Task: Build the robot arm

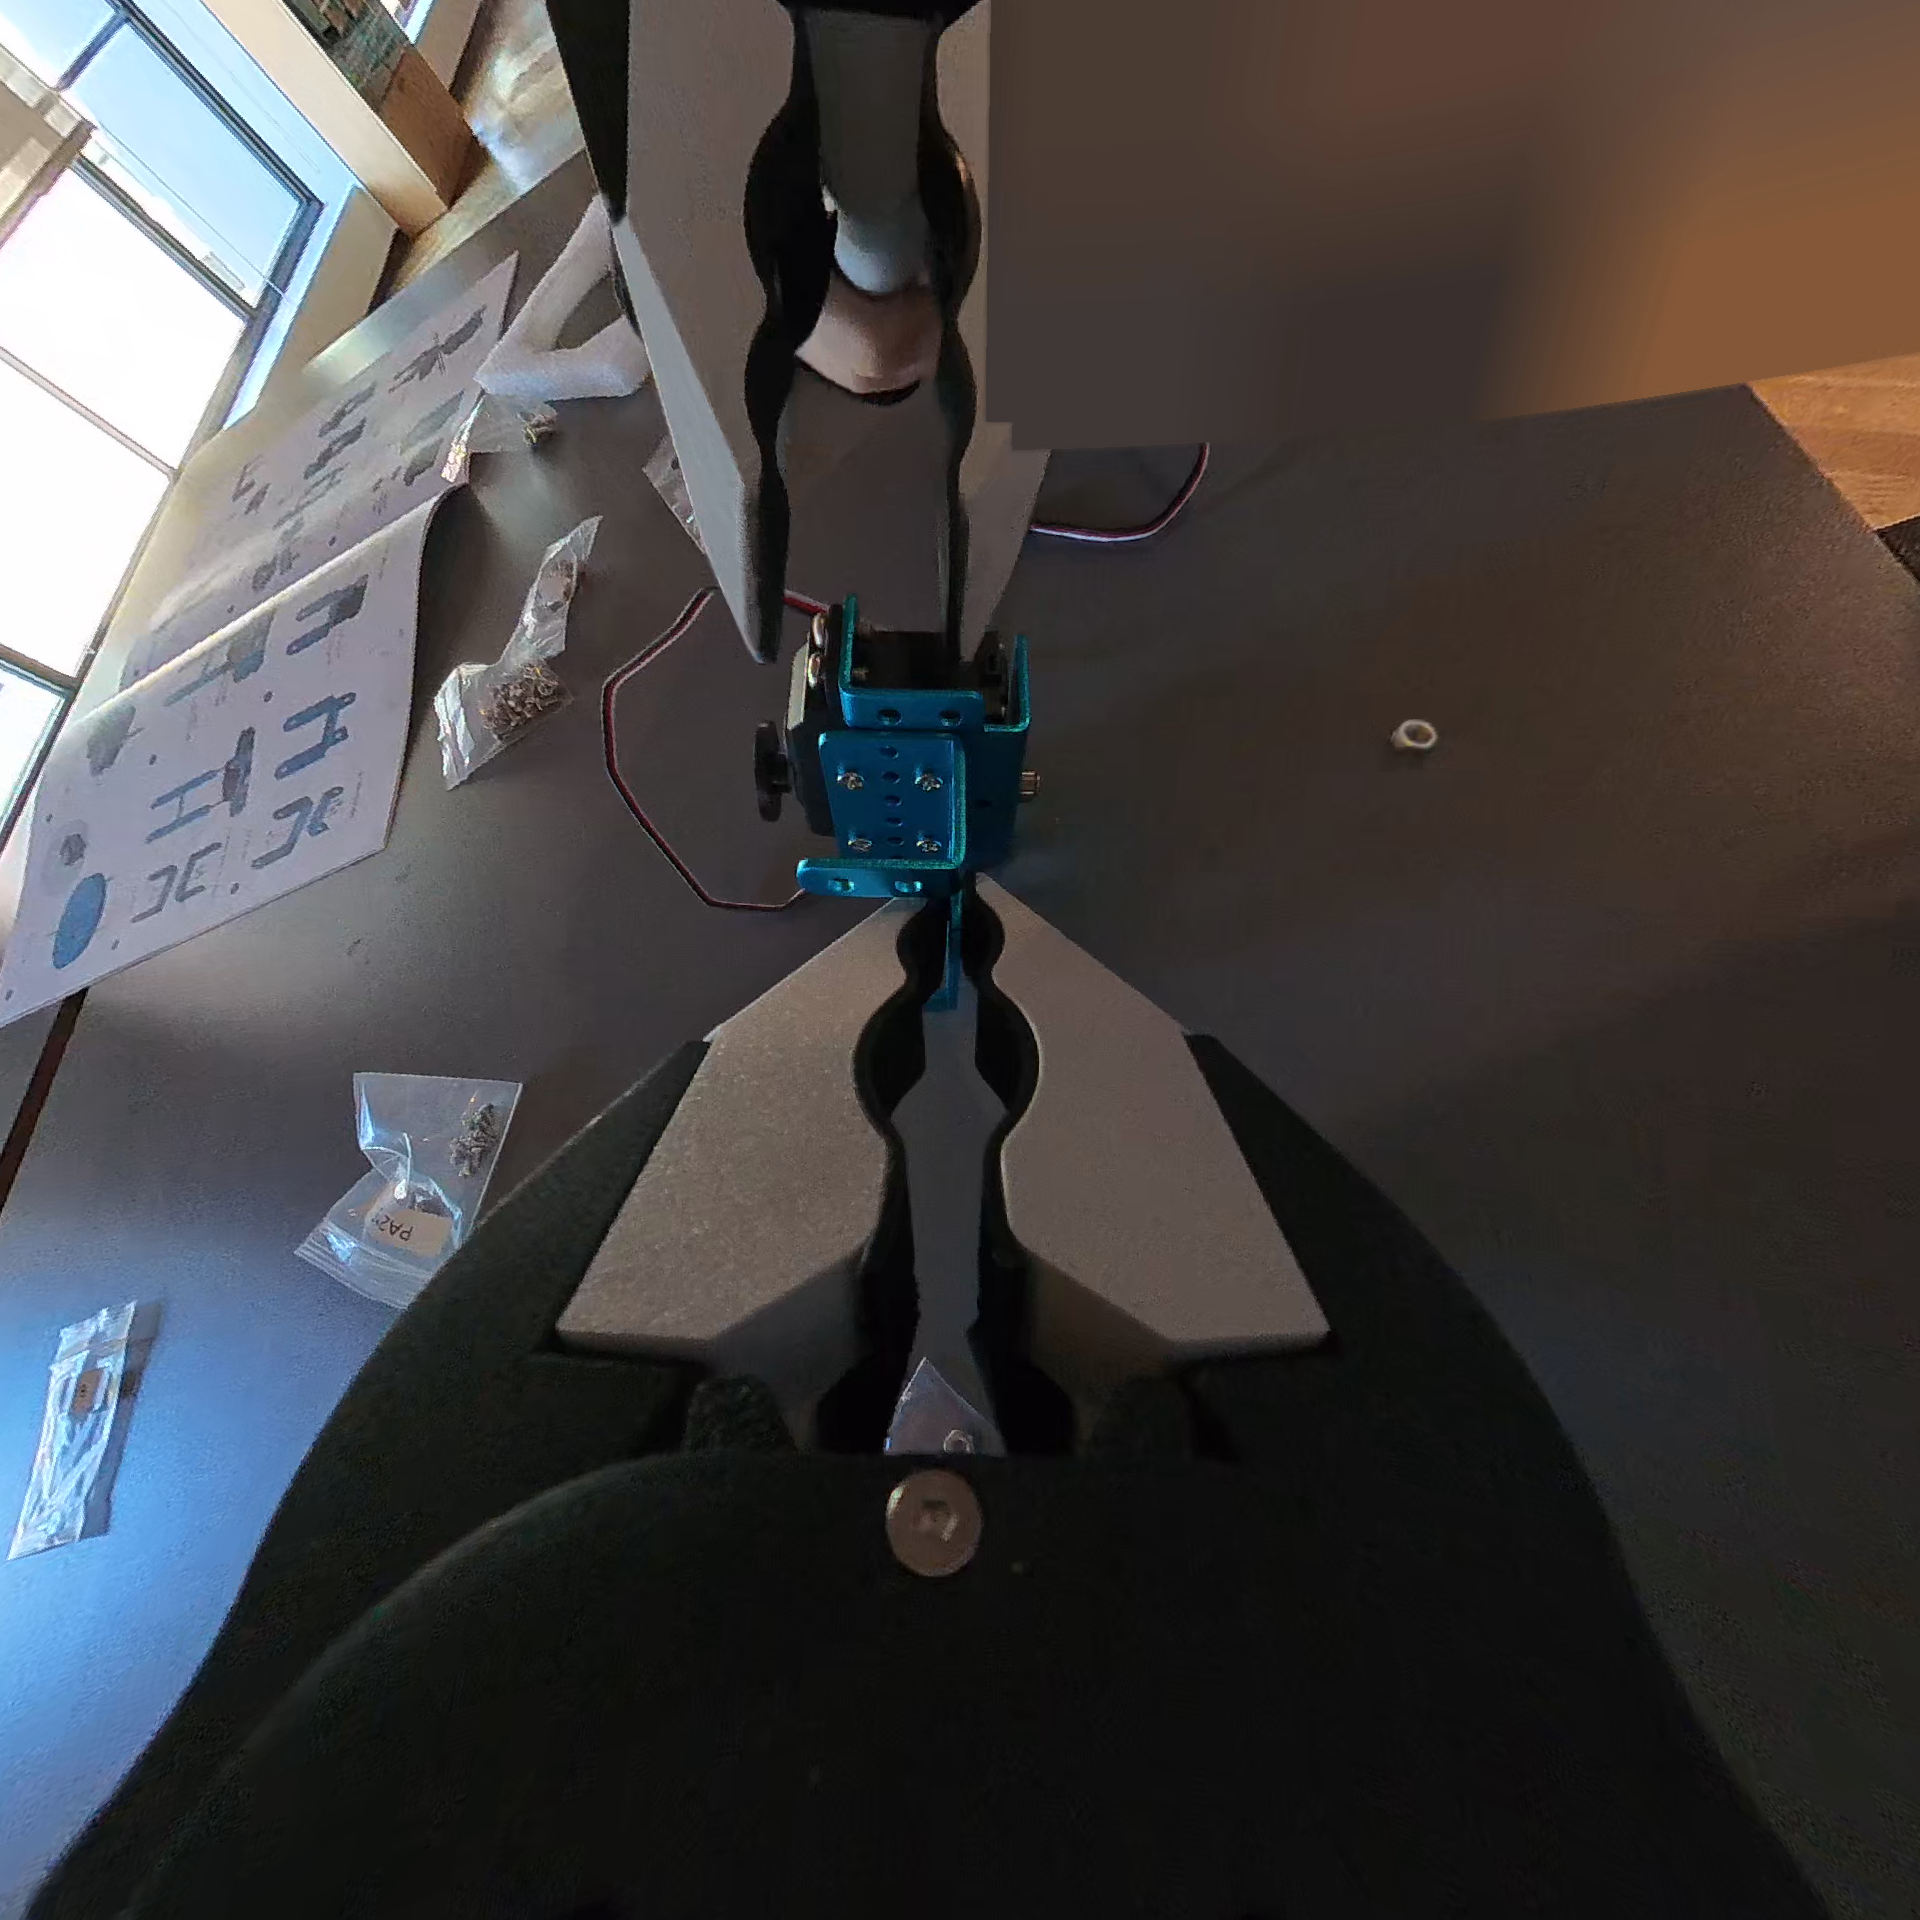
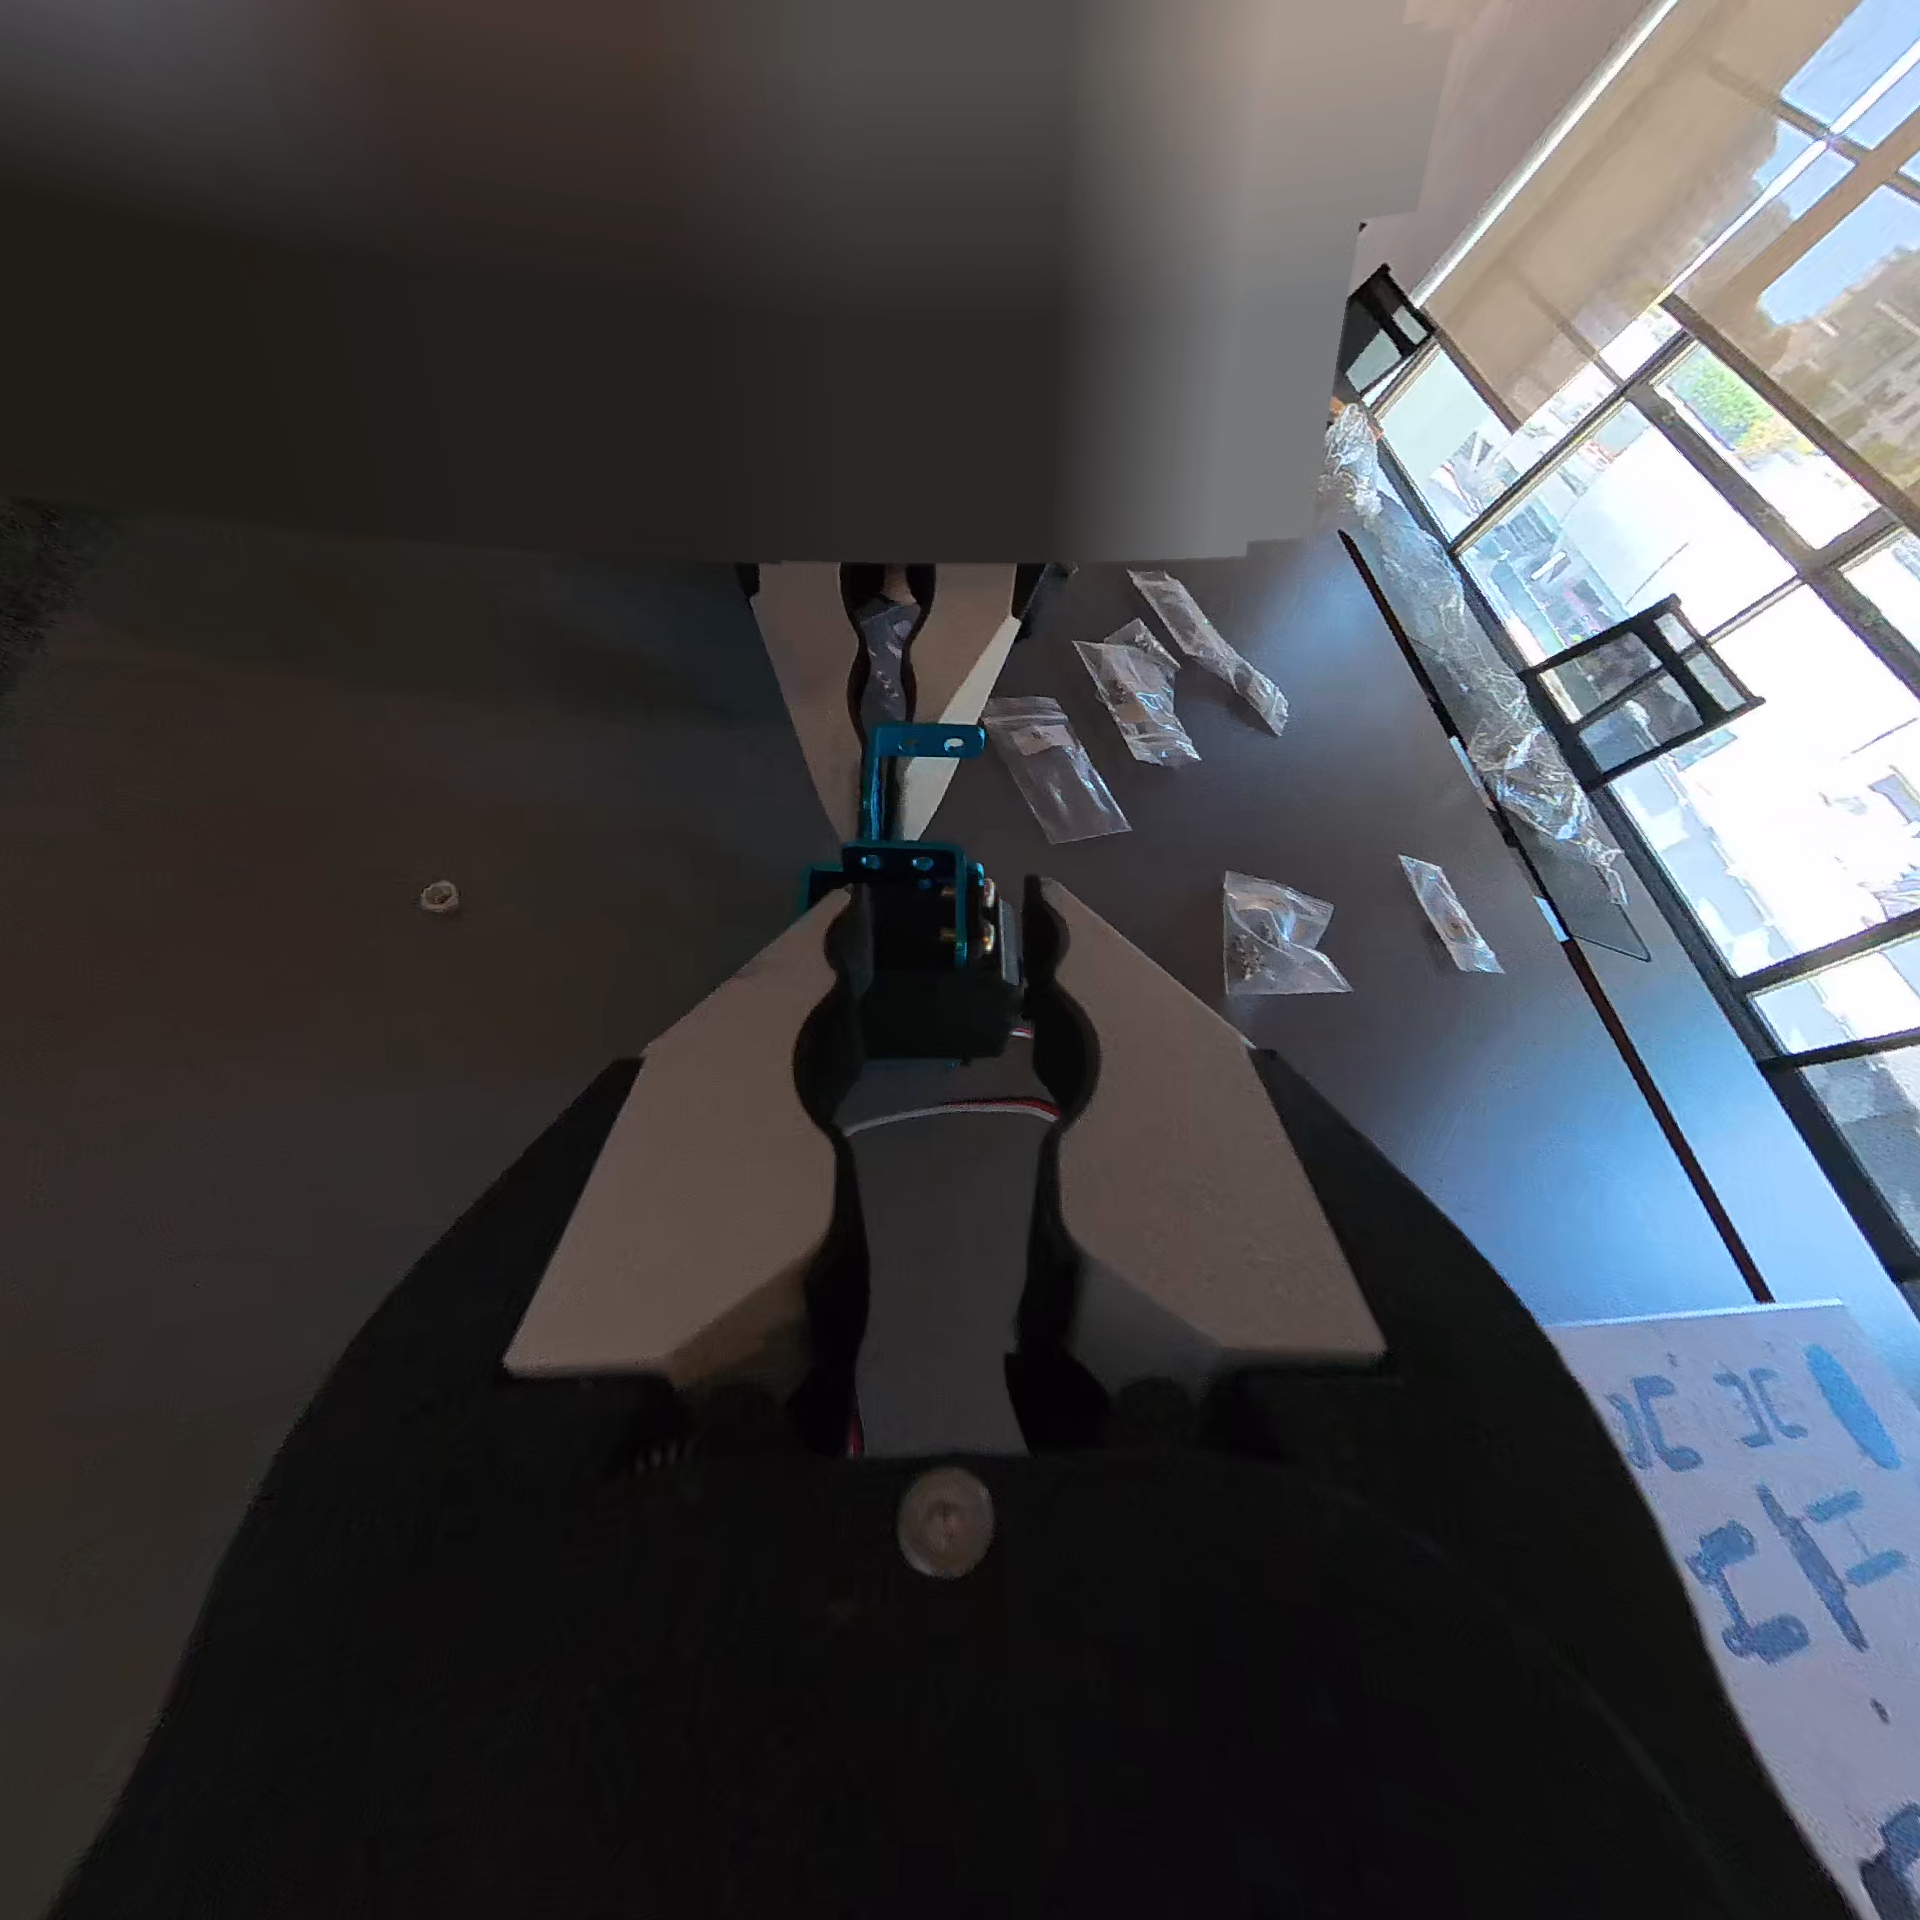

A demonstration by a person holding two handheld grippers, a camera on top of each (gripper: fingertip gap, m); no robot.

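The left tongs [image 1: 961, 914] are pinched nearly shut on a thin flange of the blue bracket assembly [image 1: 904, 790], held above the dark bench [image 1: 1455, 935]. The right tongs [image 2: 940, 914], set about as wide as the black servo [image 2: 914, 987], grip its body from the opposite side, so the two pairs face each other tip to tip. The assembly's long axis runs along the line between them — bracket end toward the left tongs, servo end toward the right. A red, black and white wire [image 1: 665, 810] loops from the servo. Clear bags of hardware [image 1: 499, 707] and an open instruction sheet [image 1: 239, 727] lie to one side; a small white nut [image 1: 1413, 736] sits well apart. A blur covers the far background.
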